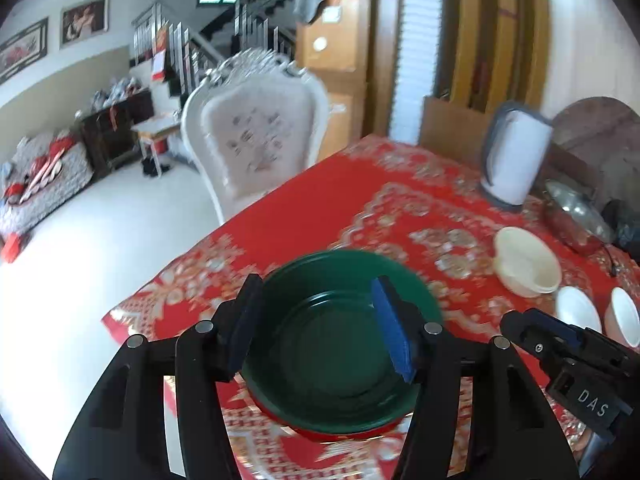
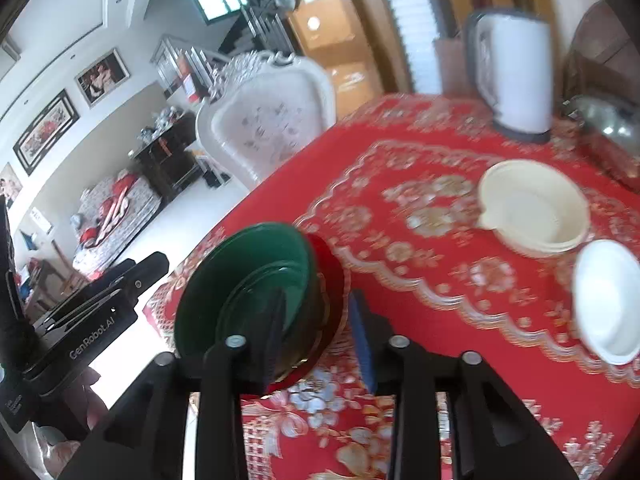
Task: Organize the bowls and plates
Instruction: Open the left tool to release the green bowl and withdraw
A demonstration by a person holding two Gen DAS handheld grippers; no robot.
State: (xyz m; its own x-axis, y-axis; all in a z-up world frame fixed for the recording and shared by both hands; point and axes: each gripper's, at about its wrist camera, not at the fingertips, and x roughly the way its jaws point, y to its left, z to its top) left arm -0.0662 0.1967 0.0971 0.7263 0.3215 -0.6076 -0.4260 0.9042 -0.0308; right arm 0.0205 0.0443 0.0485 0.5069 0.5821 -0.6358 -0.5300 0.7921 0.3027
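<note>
My left gripper (image 1: 324, 328) is spread wide around the green plate (image 1: 336, 344), which sits on a red plate (image 2: 330, 280) near the table corner. My right gripper (image 2: 320, 336) is spread too, one finger inside the rim. I should squeeze slowly and lift both plates flat.

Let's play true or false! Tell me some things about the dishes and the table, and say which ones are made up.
1. The green plate sits on top of a red plate. True.
2. The tablecloth is blue. False: it is red with a pale flower pattern.
3. A white kettle stands at the far side of the table. True.
4. The cream bowl is stacked inside the green plate. False: it sits apart on the cloth, near a small white bowl.
5. The left gripper is shut tight. False: its fingers are spread wide over the green plate.
</note>
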